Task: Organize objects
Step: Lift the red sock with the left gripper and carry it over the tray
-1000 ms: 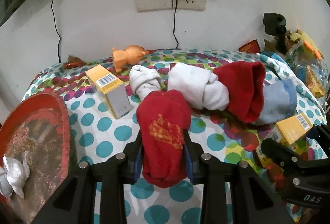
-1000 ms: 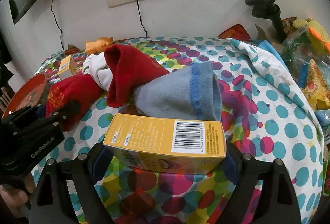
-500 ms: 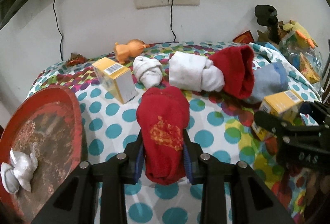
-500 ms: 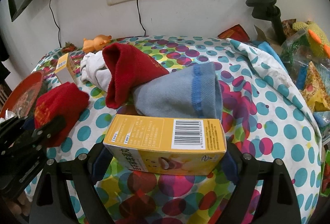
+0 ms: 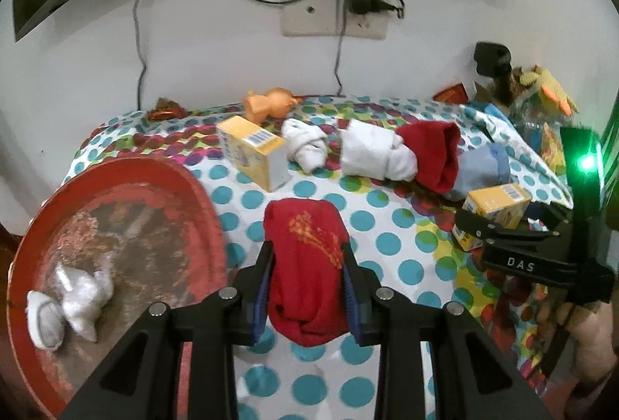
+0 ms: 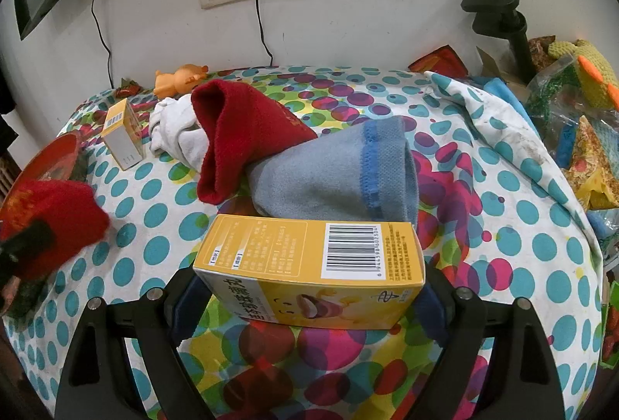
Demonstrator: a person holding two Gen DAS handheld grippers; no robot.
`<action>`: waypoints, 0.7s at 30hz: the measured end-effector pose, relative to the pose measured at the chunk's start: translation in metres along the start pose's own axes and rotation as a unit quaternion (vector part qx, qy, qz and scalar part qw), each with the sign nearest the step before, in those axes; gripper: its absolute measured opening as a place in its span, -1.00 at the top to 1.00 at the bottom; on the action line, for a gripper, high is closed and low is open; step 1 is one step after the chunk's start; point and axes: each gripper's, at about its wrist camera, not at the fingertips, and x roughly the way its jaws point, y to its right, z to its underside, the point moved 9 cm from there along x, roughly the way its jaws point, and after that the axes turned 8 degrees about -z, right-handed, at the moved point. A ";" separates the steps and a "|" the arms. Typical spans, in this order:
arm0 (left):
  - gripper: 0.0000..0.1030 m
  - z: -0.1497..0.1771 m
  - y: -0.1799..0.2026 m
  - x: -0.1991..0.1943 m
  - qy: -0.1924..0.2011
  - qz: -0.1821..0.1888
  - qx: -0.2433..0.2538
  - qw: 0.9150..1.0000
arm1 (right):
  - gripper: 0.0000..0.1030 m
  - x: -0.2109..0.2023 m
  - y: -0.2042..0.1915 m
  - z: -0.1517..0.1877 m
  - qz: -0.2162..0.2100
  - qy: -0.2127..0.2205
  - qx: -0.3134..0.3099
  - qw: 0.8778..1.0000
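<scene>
The left gripper (image 5: 307,288) is clamped on a rolled red sock (image 5: 307,265), its blue pads pressing the sock's two sides, and holds it above the polka-dot cloth (image 5: 387,246) just beside the red tray (image 5: 185,188). A crumpled white sock (image 5: 71,300) lies inside the tray, near the rim closest to the camera.

The right gripper (image 6: 305,296) is clamped wide on a yellow box (image 6: 309,265), gripping its two short ends; the box's barcode faces up. This box sits well to the far side of the cloth from the tray, just in front of a grey-blue sock (image 6: 332,176).

Farther from the tray than the held sock, a second yellow box (image 5: 253,153) stands on the cloth. Beyond it lie a small knotted white sock (image 5: 305,145), a larger white sock bundle (image 5: 375,153) and another red sock (image 5: 435,153) that overlaps the grey-blue one. An orange toy (image 5: 269,105) lies at the cloth's back edge, by the wall, below the power socket (image 5: 334,19).
</scene>
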 end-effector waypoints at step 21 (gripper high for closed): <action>0.38 0.003 -0.179 -0.009 -0.007 -0.124 -0.091 0.988 | -0.70 0.000 0.001 -0.001 0.004 -0.002 -0.001 1.000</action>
